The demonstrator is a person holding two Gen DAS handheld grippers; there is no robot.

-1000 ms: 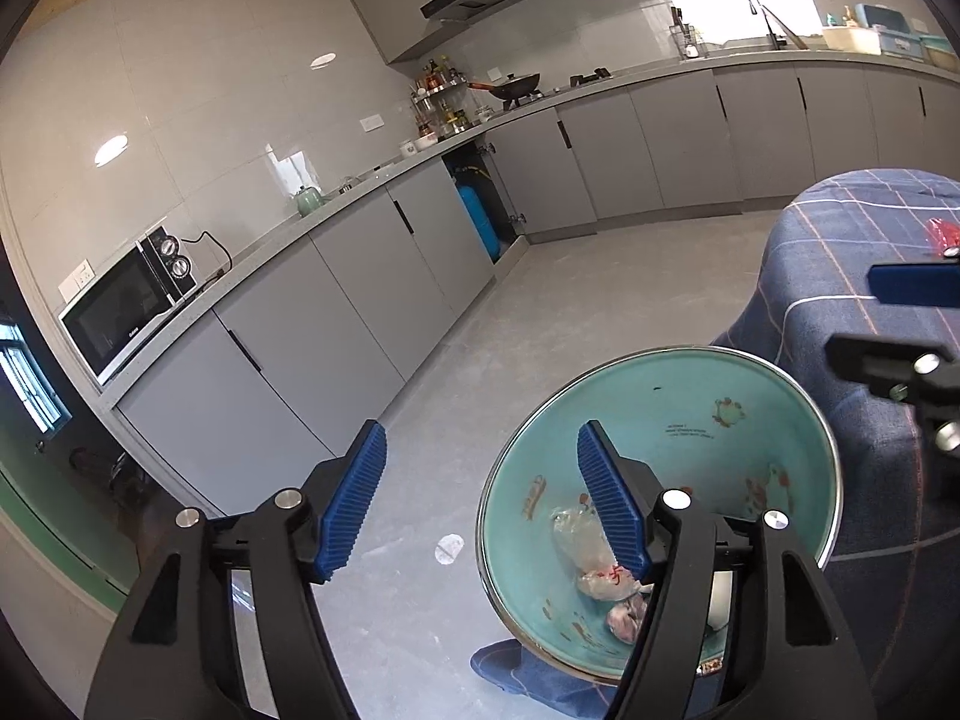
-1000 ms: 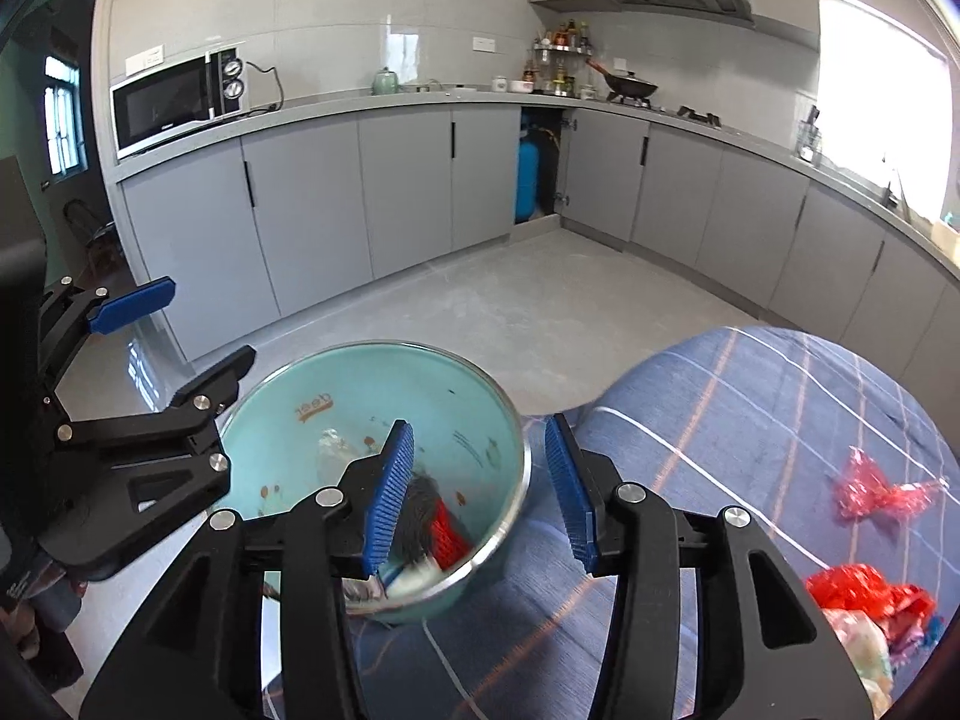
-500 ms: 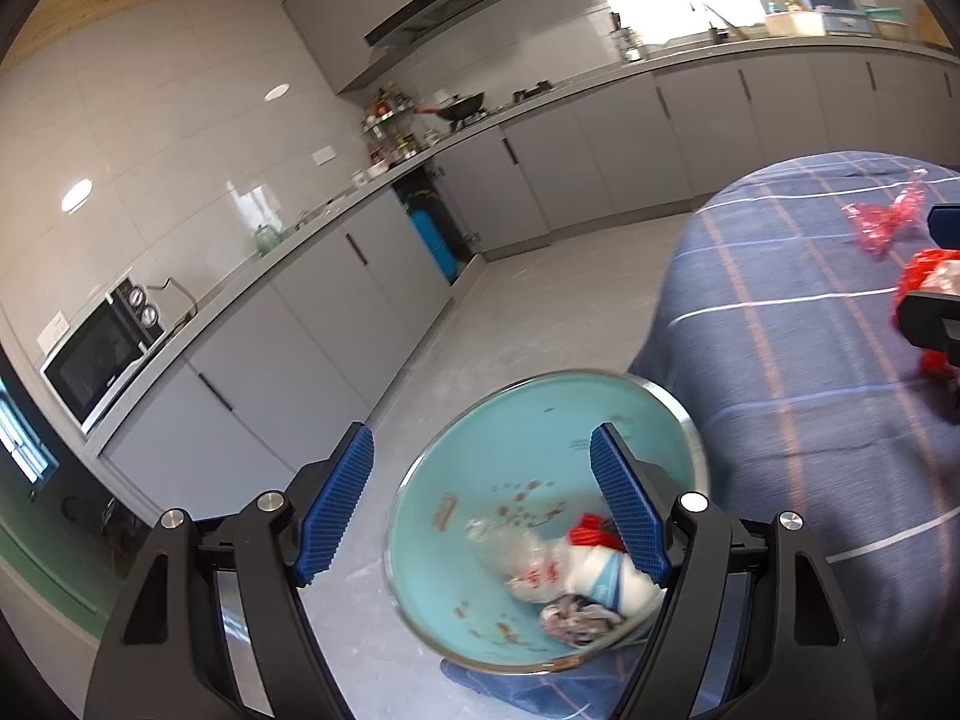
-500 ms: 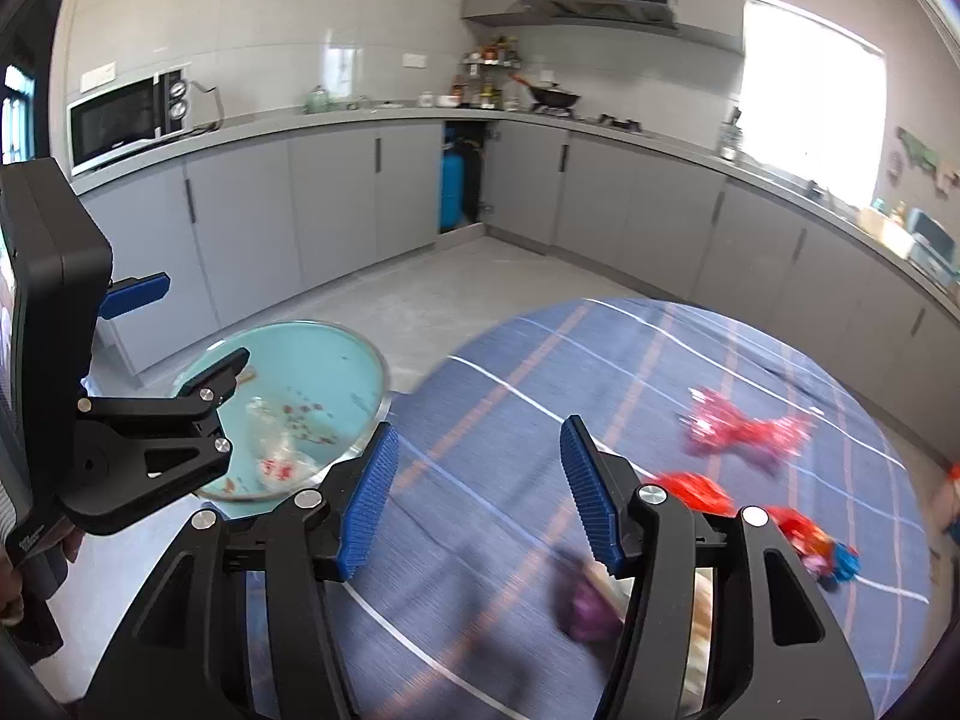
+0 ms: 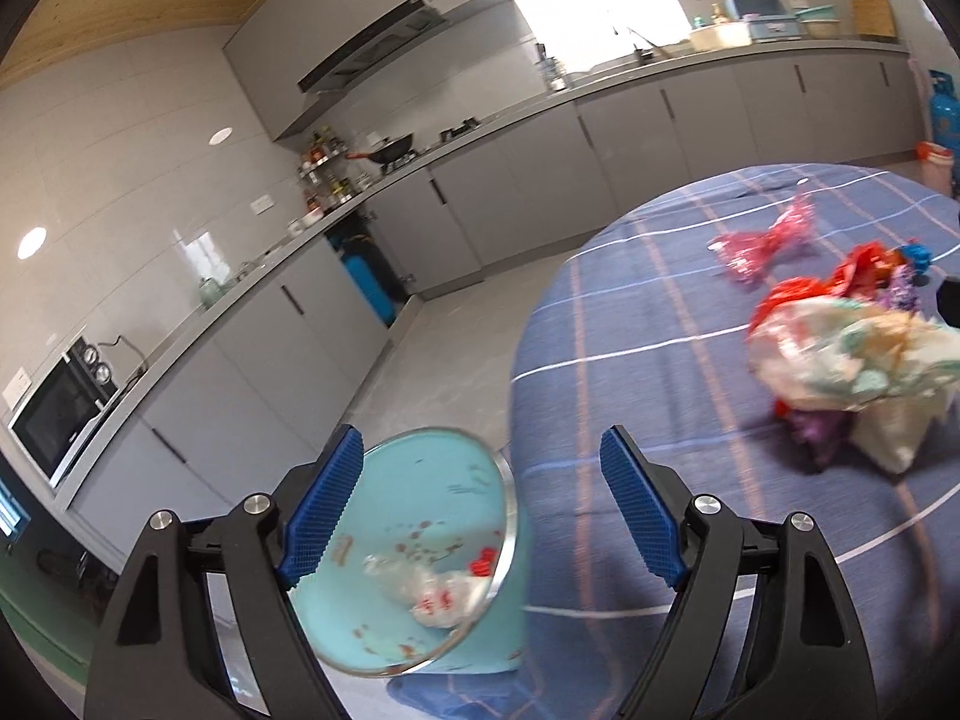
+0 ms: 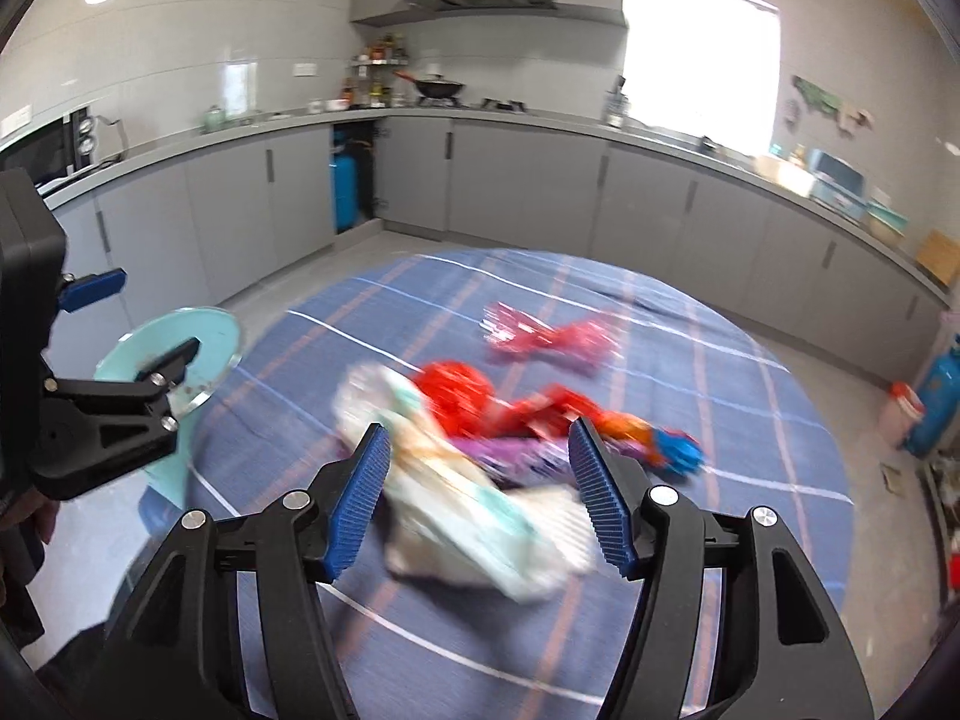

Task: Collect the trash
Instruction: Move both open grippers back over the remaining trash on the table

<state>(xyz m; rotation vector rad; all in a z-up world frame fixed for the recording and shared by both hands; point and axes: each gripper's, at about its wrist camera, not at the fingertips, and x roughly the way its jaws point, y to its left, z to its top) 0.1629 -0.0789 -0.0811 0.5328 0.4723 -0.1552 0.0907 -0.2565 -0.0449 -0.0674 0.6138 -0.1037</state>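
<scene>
A teal trash bin (image 5: pixel 414 564) stands at the table's left edge with wrappers inside; it also shows in the right wrist view (image 6: pixel 180 354). My left gripper (image 5: pixel 480 516) is open and empty, just above the bin's rim. A pile of trash lies on the blue plaid tablecloth (image 6: pixel 690 360): a crumpled white and teal bag (image 6: pixel 474 516), red wrappers (image 6: pixel 480 396), a purple wrapper (image 6: pixel 516 453) and a pink wrapper (image 6: pixel 552 333). My right gripper (image 6: pixel 480 492) is open, with its fingers on either side of the white bag. The bag (image 5: pixel 852 360) also shows in the left wrist view.
Grey kitchen cabinets (image 6: pixel 510 180) and a counter run around the room. A microwave (image 5: pixel 54 414) sits on the counter at left. A blue gas cylinder (image 6: pixel 936 402) stands on the floor right of the table.
Both grippers have swung right, from over the bin toward the trash pile on the table. The right gripper now straddles the white bag. Both stay open.
</scene>
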